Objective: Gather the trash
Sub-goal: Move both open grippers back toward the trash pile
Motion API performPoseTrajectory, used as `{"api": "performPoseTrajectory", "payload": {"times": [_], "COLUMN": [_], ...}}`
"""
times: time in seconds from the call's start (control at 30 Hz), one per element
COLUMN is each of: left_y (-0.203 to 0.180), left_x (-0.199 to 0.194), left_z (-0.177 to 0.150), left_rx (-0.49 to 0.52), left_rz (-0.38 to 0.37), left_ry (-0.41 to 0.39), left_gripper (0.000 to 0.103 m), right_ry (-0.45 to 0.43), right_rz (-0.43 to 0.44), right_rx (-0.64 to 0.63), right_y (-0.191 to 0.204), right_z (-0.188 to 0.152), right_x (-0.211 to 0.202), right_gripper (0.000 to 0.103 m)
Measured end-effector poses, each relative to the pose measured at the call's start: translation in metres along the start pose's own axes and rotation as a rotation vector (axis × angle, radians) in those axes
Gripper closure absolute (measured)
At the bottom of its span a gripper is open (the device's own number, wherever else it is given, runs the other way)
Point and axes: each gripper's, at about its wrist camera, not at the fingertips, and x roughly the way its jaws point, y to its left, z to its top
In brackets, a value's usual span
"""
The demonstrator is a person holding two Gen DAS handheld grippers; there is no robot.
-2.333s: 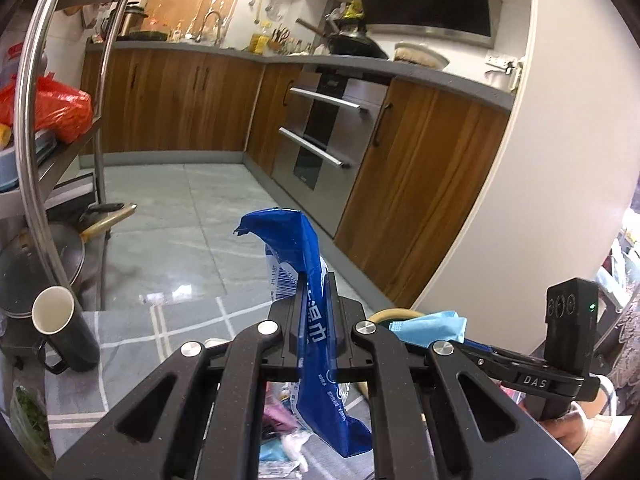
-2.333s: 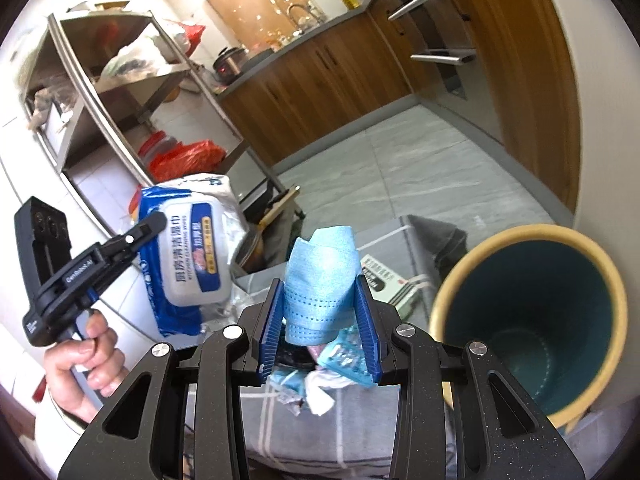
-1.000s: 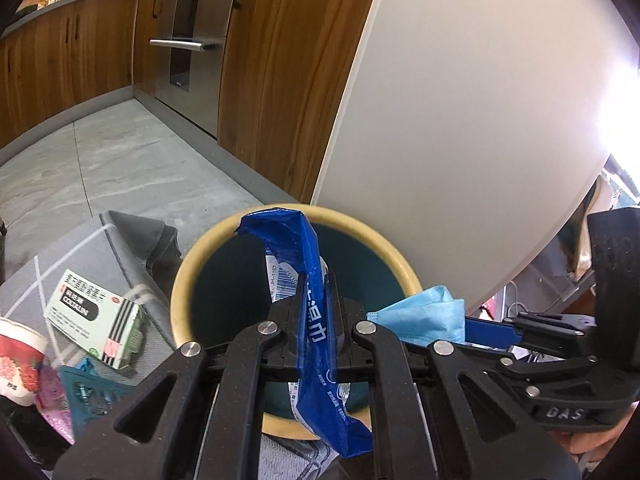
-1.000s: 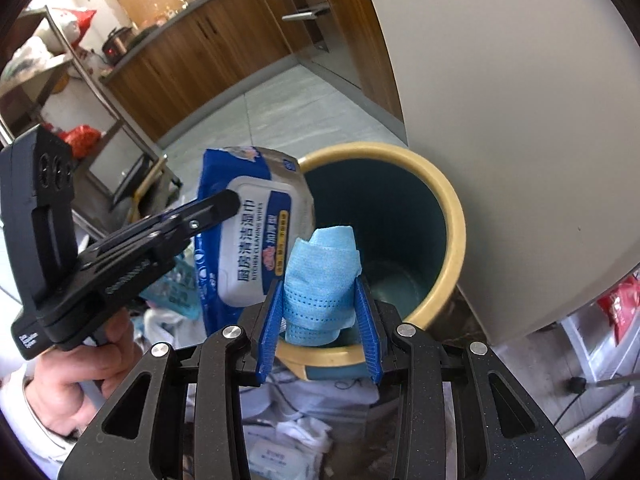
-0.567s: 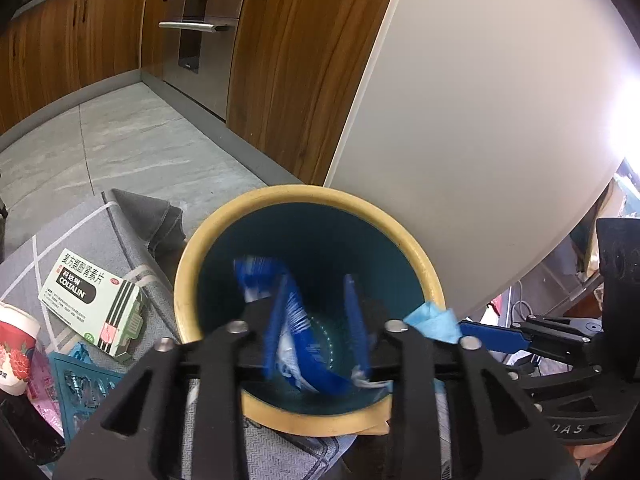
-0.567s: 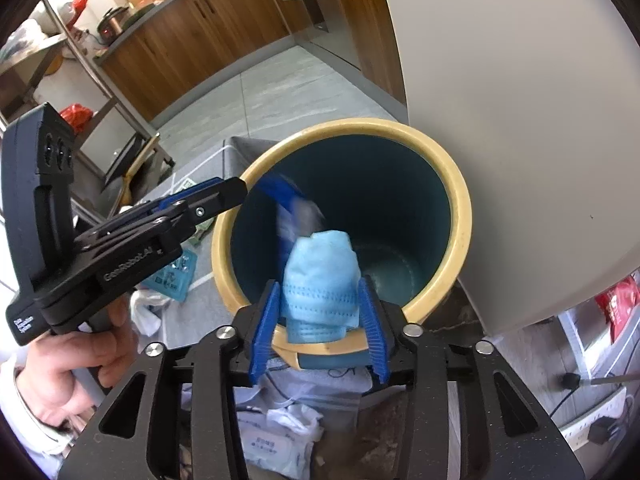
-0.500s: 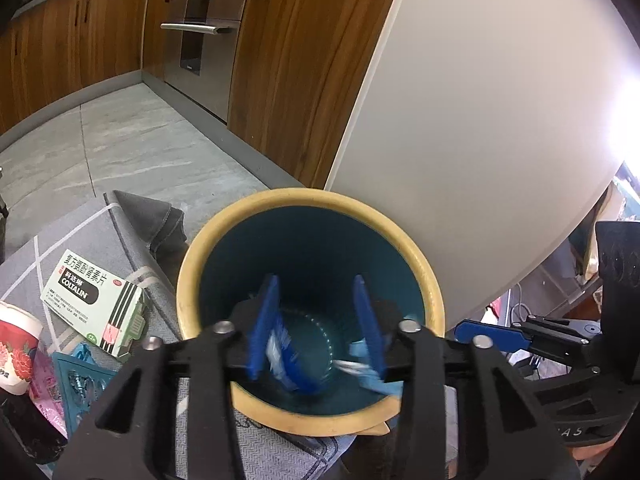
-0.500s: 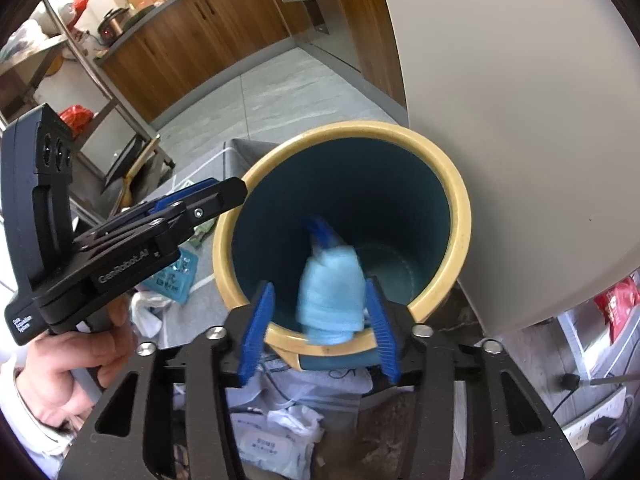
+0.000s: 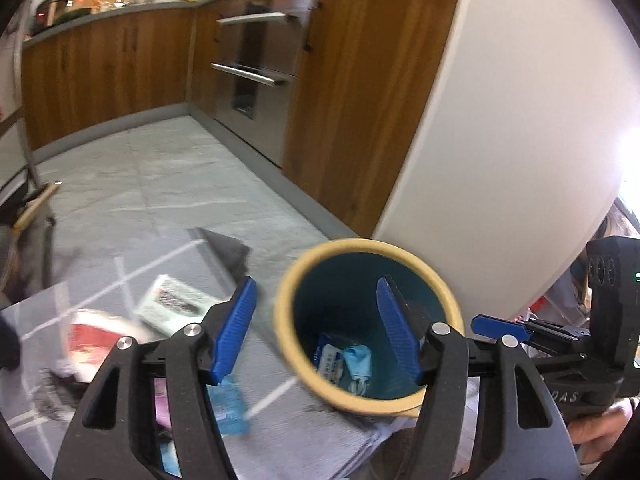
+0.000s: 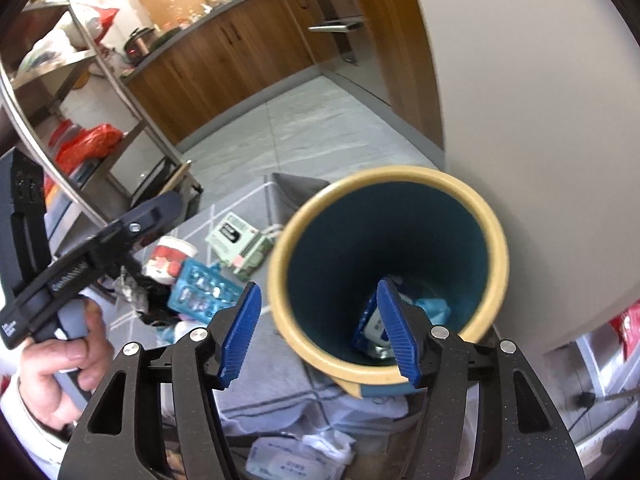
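Both grippers hang released over the bin: the left gripper (image 9: 316, 328) and the right gripper (image 10: 320, 328) have just been spreading their blue pads, and nothing sits between either pair. The blue wipes packet (image 9: 330, 360) and the pale blue face mask (image 9: 358, 362) lie at the bottom of the yellow-rimmed bin (image 10: 280, 264), so that load is in.

The risk I see is at the rim. Each gripper has one finger inside the mouth and one outside, so a careless sideways pull could catch the lip and tip the bin, which looks to stand on rumpled grey cloth (image 10: 288, 396). The two grippers are also close together and could knock as they swing toward the leftover trash: the green-and-white box (image 10: 236, 244), the red-and-white paper cup (image 10: 170, 260) and the teal blister pack (image 10: 204, 288).

Writing: "DAS" shows on the right gripper's body in the left view. The box's print is too blurred to read.
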Motion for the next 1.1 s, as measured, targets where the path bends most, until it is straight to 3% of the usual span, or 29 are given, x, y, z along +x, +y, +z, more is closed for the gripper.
{"api": "performPoseTrajectory", "payload": {"times": [0.57,0.83,1.1], "left_y": [0.104,0.132,0.165], "left_x": [-0.06,-0.075,-0.082], "left_z": [-0.034,-0.05,-0.065], "left_rx": [-0.141,-0.169,-0.233], "left_rz": [0.205,0.263,0.317], "left_ry": [-0.016,-0.025,0.002], "left_gripper": [0.04,0.028,0.024], "right_ry": [0.038,0.064,0.094], "right_rz": [0.077,0.098,0.105], "right_rx": [-0.083,-0.116,-0.15], "right_y": [0.057,0.083,0.109], "right_z": [-0.002,-0.006,-0.011], "right_x": [0.03,0.043,0.058], "right_gripper": [0.039,0.033,0.029]}}
